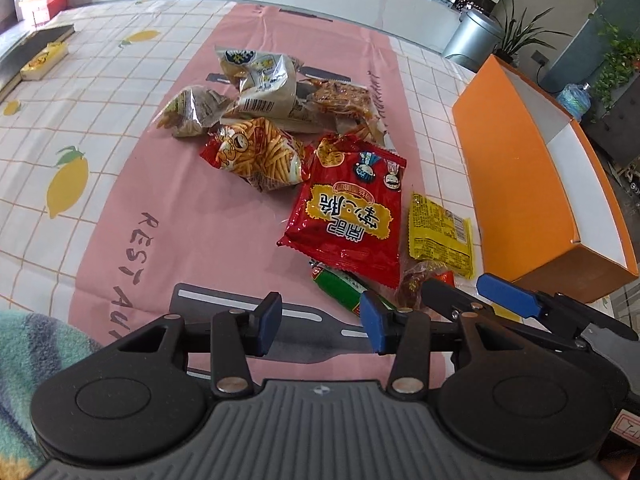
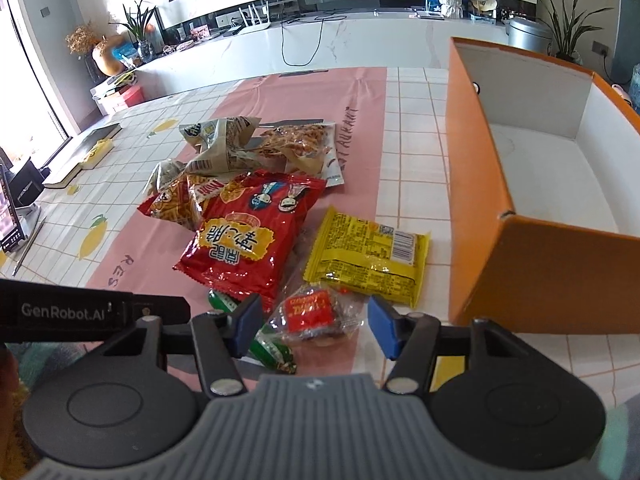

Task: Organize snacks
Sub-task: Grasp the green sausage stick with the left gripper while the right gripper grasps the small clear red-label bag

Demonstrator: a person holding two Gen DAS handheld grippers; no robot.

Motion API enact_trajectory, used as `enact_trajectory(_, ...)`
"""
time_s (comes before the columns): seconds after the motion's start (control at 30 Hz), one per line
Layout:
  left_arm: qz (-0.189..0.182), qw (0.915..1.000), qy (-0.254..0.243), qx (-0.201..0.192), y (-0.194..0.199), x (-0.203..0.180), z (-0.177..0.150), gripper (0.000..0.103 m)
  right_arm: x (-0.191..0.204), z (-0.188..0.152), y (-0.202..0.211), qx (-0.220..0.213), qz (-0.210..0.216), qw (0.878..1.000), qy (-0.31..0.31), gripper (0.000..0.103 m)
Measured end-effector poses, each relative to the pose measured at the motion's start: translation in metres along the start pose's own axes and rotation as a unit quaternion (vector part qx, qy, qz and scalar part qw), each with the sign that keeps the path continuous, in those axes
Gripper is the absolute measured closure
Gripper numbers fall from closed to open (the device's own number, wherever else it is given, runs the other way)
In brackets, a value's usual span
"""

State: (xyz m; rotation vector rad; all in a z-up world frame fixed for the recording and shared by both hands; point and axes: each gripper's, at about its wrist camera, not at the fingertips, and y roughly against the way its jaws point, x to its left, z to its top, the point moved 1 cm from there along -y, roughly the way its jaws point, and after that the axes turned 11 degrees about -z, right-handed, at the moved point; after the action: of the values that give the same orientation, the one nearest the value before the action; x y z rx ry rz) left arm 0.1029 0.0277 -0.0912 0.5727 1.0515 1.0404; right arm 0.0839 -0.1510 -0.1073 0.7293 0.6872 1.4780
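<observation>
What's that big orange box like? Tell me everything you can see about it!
The orange box looks like cardboard: bright orange outside, plain white inside. It has no lid on and sits upright, open at the top, on the checked tablecloth to the right of the snack pile. Nothing is visible inside it in the right wrist view. One near corner shows a small dark split at the rim. The yellow packet lies close to its side, but no snack or gripper touches it.
</observation>
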Motion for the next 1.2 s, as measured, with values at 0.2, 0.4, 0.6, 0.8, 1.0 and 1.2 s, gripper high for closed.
enact_trajectory(0.2,-0.012,0.9991,0.035,0.020,-0.015,0.002,0.004,0.051,-0.001,0.003,-0.015,0.001,-0.007,1.000,0.009,0.051)
enact_trajectory(0.4,-0.005,0.9968,0.073,0.034,-0.023,0.006,0.004,0.052,-0.011,-0.001,-0.021,0.009,0.011,1.000,0.004,0.052)
enact_trajectory(0.6,-0.014,0.9940,0.101,0.039,-0.035,0.007,0.003,0.053,-0.017,-0.009,-0.014,0.011,0.021,1.000,0.008,0.052)
enact_trajectory(0.8,0.009,0.9956,0.081,0.047,-0.046,-0.005,0.002,0.064,-0.017,-0.016,-0.007,0.005,0.026,0.999,0.036,0.052)
enact_trajectory(1.0,0.026,0.9976,0.037,0.052,-0.048,-0.016,-0.001,0.069,-0.016,-0.022,-0.001,0.009,0.033,0.998,0.057,0.053)
enact_trajectory(1.2,0.037,0.9975,0.015,0.059,-0.047,-0.020,-0.004,0.072,-0.015,-0.023,0.007,0.014,0.029,0.996,0.079,0.047)
